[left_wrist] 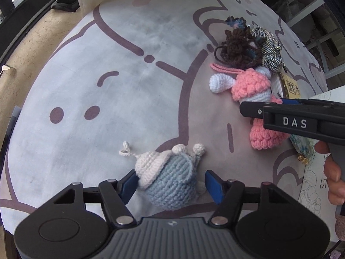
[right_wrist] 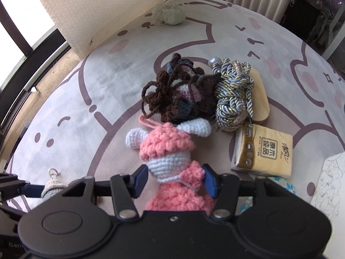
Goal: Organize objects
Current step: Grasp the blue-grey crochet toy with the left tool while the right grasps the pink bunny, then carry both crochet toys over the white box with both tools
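Two grippers reach down onto a cloth printed with cartoon faces [left_wrist: 133, 69], each straddling a crocheted toy. The left gripper [left_wrist: 171, 182] has its blue fingers [left_wrist: 129, 183] partly apart around a blue crochet toy [left_wrist: 172, 183] with a white cap; the left pad touches the cap, while the right pad stands just beside the toy's body with a sliver of gap showing, so nothing is squeezed between them. The right gripper [right_wrist: 175, 180] has its fingers [right_wrist: 140, 179] drawn in against a pink and white crochet doll [right_wrist: 170, 161], one pad against the white band, the other pressing the pink collar, so the doll is gripped while it lies on the cloth. Beyond the doll sit a brown yarn tangle [right_wrist: 172, 95] and a blue and gold twisted cord bundle [right_wrist: 232, 99], touching each other, with a tissue packet [right_wrist: 263, 151] just beside them and a pale yarn ball [right_wrist: 170, 13] well apart near the cloth's far edge.
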